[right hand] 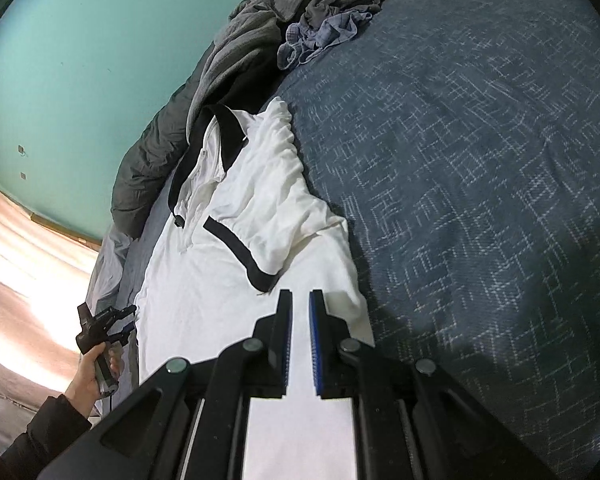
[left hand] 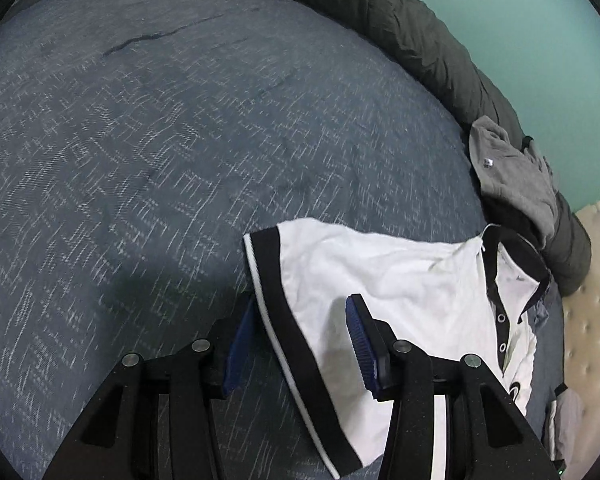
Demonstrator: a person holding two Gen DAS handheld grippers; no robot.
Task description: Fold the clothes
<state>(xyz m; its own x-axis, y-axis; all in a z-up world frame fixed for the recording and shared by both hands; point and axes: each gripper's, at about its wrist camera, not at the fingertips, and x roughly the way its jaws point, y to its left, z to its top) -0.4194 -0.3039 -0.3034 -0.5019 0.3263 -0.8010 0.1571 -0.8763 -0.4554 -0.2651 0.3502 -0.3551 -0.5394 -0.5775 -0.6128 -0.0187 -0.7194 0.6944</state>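
A bedroom at home — a bed [left hand: 180,140] under a blue patterned cover, a grey duvet [left hand: 412,28] bunched against a teal wall [right hand: 80,60], loose clothes [right hand: 324,28] heaped on it

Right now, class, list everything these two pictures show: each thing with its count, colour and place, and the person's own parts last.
polo shirt: one, white with black collar and sleeve trim, spread on the bed
bedspread: one, blue-grey with pale flecks, covering the bed
quilt: one, dark olive-grey, bunched along the wall
grey garment: one, on the quilt
checked garment: one, pale blue, crumpled at the bedspread's far edge
wall: one, teal
left gripper: one, black with blue pads, open, astride the sleeve's black band
right gripper: one, black, shut, over the shirt
hand: one, holding the left gripper
sleeve: one, dark
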